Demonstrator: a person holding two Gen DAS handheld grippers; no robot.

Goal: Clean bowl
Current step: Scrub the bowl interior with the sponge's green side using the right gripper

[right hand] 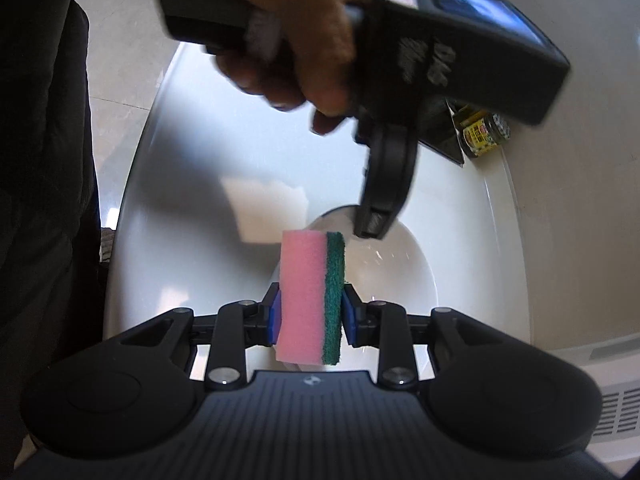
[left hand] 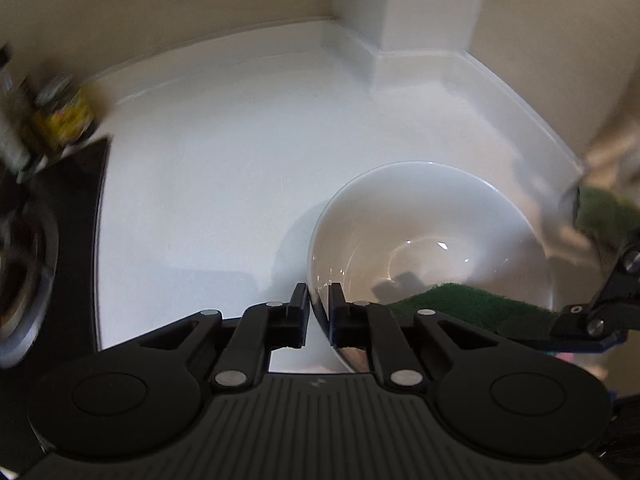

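**Bowl on the counter, sponge clamped, lots of blur at the edges**

Starting with the stuff that's hard to read. In the left wrist view the 9 o'clock edge is smeared: there's a jar [left hand: 68, 118] with a yellow label, blurry, and below it a dark round thing cut off by the frame, can't tell what it is. At 3 o'clock there's a green smudge and some pale shape, too blurred to call. In the right wrist view the person's hand [right hand: 304, 36] and the body of the left gripper [right hand: 370, 236] are motion-blurred, and that gripper's tip covers the far rim of the bowl [right hand: 416, 276], so the contact itself is hard to see from there.

The white bowl sits upright on the white counter [left hand: 224, 184], toward 4 o'clock in the left view. Nothing in it that I can make out except glare, plus the green pad of the sponge [left hand: 472, 304] reaching over its rim at 5 o'clock.

The left gripper [left hand: 319, 312] has its jaws narrow, one finger outside and one inside the bowl's near wall, pinching the rim.

The right gripper [right hand: 310, 318] is clamped on the sponge [right hand: 304, 300], pink foam on the 9 o'clock side, green scourer on the 3 o'clock side, standing upright over the bowl's near rim. Whether it touches the bowl, can't tell.
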